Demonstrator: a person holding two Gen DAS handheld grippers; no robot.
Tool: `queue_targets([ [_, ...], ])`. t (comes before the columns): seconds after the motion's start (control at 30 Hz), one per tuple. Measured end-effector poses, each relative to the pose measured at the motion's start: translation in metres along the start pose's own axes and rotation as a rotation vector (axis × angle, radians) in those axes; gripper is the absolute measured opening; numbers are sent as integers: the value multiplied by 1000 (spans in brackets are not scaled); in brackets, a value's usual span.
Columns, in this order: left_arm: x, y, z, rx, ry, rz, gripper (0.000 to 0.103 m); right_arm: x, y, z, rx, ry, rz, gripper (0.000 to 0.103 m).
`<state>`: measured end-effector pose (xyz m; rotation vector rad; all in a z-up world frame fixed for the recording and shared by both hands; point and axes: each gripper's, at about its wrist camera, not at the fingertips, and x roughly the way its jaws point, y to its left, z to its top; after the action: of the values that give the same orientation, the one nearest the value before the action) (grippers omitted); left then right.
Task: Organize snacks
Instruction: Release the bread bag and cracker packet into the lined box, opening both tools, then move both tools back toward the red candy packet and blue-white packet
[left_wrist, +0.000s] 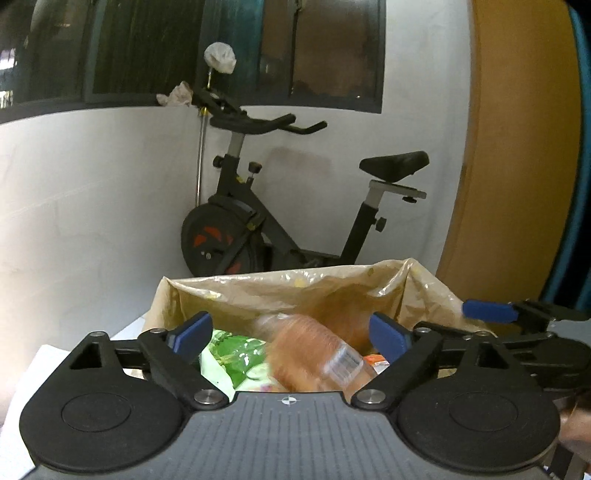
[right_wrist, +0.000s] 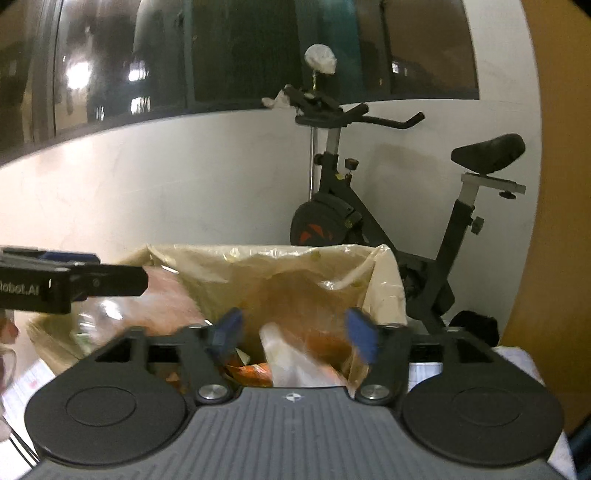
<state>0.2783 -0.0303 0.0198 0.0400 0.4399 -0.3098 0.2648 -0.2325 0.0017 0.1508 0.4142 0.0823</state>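
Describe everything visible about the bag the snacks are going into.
The bag is thin, glossy, tan see-through plastic, wrinkled and standing open with its rim folded outward. The corners look squared, as if it lines a box, though no box shows. It sits on a pale surface before an exercise bike. Inside lie a green packet, an orange packet and a blurred orange bottle. Both sets of jaws hang open over its mouth; whether they touch it cannot be told.
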Motion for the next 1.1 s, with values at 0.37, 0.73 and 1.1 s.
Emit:
queue_targets([
  [0.37, -46, 6, -9, 17, -40, 49, 99, -54, 15, -7, -39, -59, 26, 103],
  [0.73, -98, 42, -39, -19, -63, 108, 99, -92, 23, -35, -13, -89, 52, 103],
  [1.1, -120, 81, -96, -96, 11, 146, 99, -99, 27, -74, 30, -54, 56, 103],
])
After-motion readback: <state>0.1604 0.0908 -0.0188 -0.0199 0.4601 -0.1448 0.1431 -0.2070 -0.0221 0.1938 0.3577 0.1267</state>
